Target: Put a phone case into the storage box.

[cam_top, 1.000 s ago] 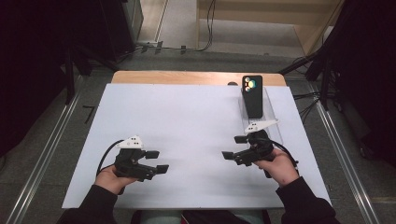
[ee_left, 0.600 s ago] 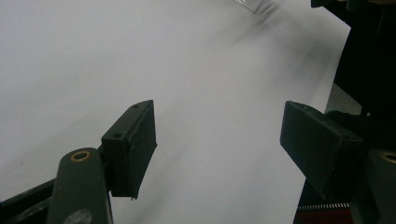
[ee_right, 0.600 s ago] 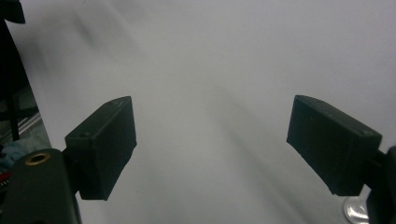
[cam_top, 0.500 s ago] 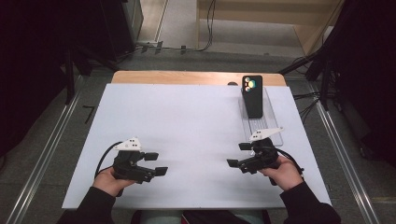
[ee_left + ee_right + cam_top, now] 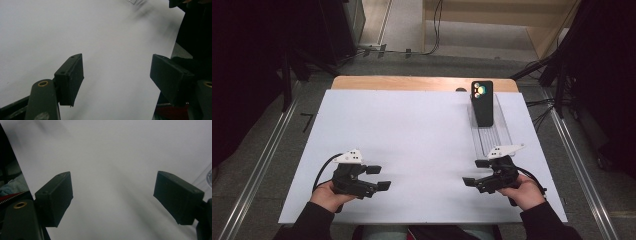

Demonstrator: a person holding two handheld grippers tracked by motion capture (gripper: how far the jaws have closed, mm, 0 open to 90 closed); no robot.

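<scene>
Two forearms in dark sleeves came in from the near edge of the surface (image 5: 412,130), one hand per tool. Left hand (image 5: 329,195) gripped the left tool (image 5: 379,177) low over the white sheet, near-left corner, jaws pointing toward the middle of the surface, lying roughly level. In the left gripper view both black jaws stood well apart, only bare white sheet between them, so released, holding nothing. Black cable looped off the back of the left tool toward the wrist.

Right hand (image 5: 524,192) held the right tool (image 5: 475,172) at the near-right, jaws pointing toward the middle too, so the two tools faced each other, well apart. Right gripper view: jaws wide, blank sheet between, released, empty. Grey three-cornered plate sat on top of each tool, two in all.

Farther out on the right: one clear tray (image 5: 499,135), long and narrow, running away from the person, its near end just beside the right tool's plate. One dark phone (image 5: 482,102) lay in the far part of that tray, camera end pointing away, round lenses catching coloured light. Phone well apart from both tools, neither touching it.

Count: two hands, two tools, one tray, one phone, one white sheet over a wooden top whose bare strip showed along the far edge
</scene>
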